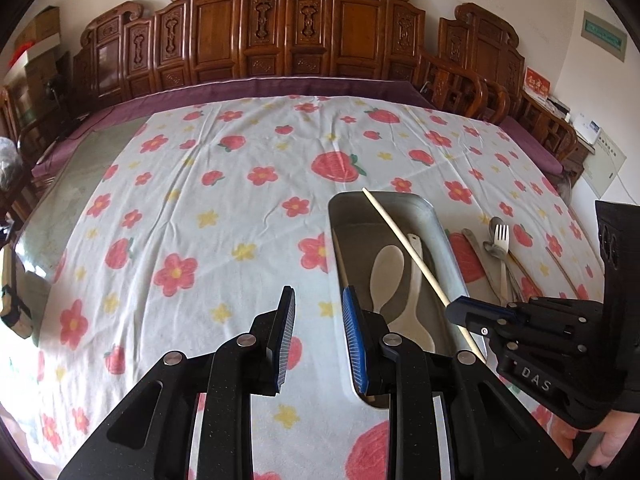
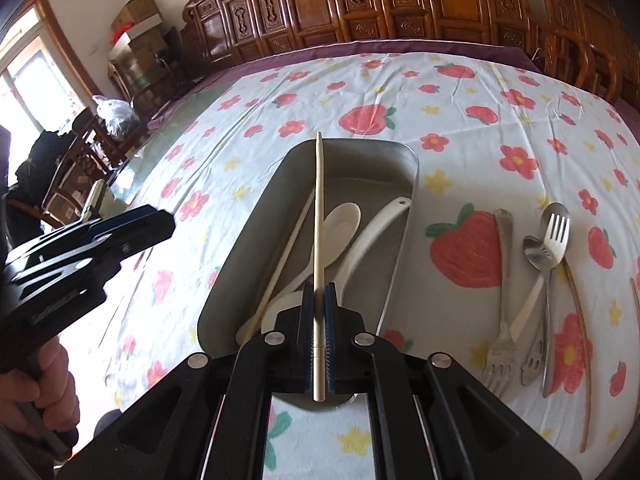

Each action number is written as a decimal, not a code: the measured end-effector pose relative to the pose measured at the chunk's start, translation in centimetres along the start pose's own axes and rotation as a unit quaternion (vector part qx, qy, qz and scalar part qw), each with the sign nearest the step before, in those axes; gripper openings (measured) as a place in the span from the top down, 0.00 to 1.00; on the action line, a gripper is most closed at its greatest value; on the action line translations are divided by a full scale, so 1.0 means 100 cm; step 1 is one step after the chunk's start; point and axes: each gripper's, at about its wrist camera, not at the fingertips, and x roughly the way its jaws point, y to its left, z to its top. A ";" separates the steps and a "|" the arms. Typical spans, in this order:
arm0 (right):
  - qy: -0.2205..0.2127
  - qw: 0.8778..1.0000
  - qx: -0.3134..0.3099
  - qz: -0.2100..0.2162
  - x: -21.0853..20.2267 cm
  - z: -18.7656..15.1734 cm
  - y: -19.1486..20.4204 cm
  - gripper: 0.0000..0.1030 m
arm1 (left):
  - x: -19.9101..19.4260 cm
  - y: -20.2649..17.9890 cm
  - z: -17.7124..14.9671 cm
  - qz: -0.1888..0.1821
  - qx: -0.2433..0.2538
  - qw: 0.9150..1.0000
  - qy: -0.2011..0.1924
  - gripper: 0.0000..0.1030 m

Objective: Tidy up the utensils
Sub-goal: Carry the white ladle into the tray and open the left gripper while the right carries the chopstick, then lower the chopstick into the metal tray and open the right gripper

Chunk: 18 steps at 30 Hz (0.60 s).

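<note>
My right gripper (image 2: 319, 288) is shut on a pale wooden chopstick (image 2: 319, 200), which points forward over a metal tray (image 2: 400, 152). In the tray lie a second chopstick (image 2: 286, 252), a cream spoon (image 2: 340, 224) and a white ladle spoon (image 2: 372, 232). My left gripper (image 1: 319, 292) stands open over the cloth just left of the tray (image 1: 408, 197), with nothing between its fingers. In the left wrist view the right gripper (image 1: 460, 308) holds the chopstick (image 1: 404, 240) slanted across the tray. In the right wrist view the left gripper (image 2: 160, 224) shows at the left edge.
Metal forks and spoons (image 2: 556, 232), another fork (image 2: 502, 280) and thin wooden chopsticks (image 2: 580, 320) lie on the strawberry tablecloth (image 2: 360, 80) right of the tray. Carved wooden chairs (image 1: 280, 32) line the far edge. A hand (image 2: 48, 380) holds the left gripper's handle.
</note>
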 end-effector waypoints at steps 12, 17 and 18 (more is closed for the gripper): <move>-0.024 0.999 -0.029 0.021 -0.024 -0.006 -0.006 0.75 | -0.008 -0.012 -0.005 -0.008 0.009 1.000 -0.005 0.77; -0.045 0.997 -0.065 -0.008 -0.057 -0.018 -0.027 0.75 | -0.014 -0.040 -0.005 -0.019 0.029 0.999 -0.013 0.76; -0.048 0.996 -0.070 -0.013 -0.063 -0.022 -0.034 0.75 | -0.016 -0.046 -0.005 -0.022 0.034 0.999 -0.014 0.74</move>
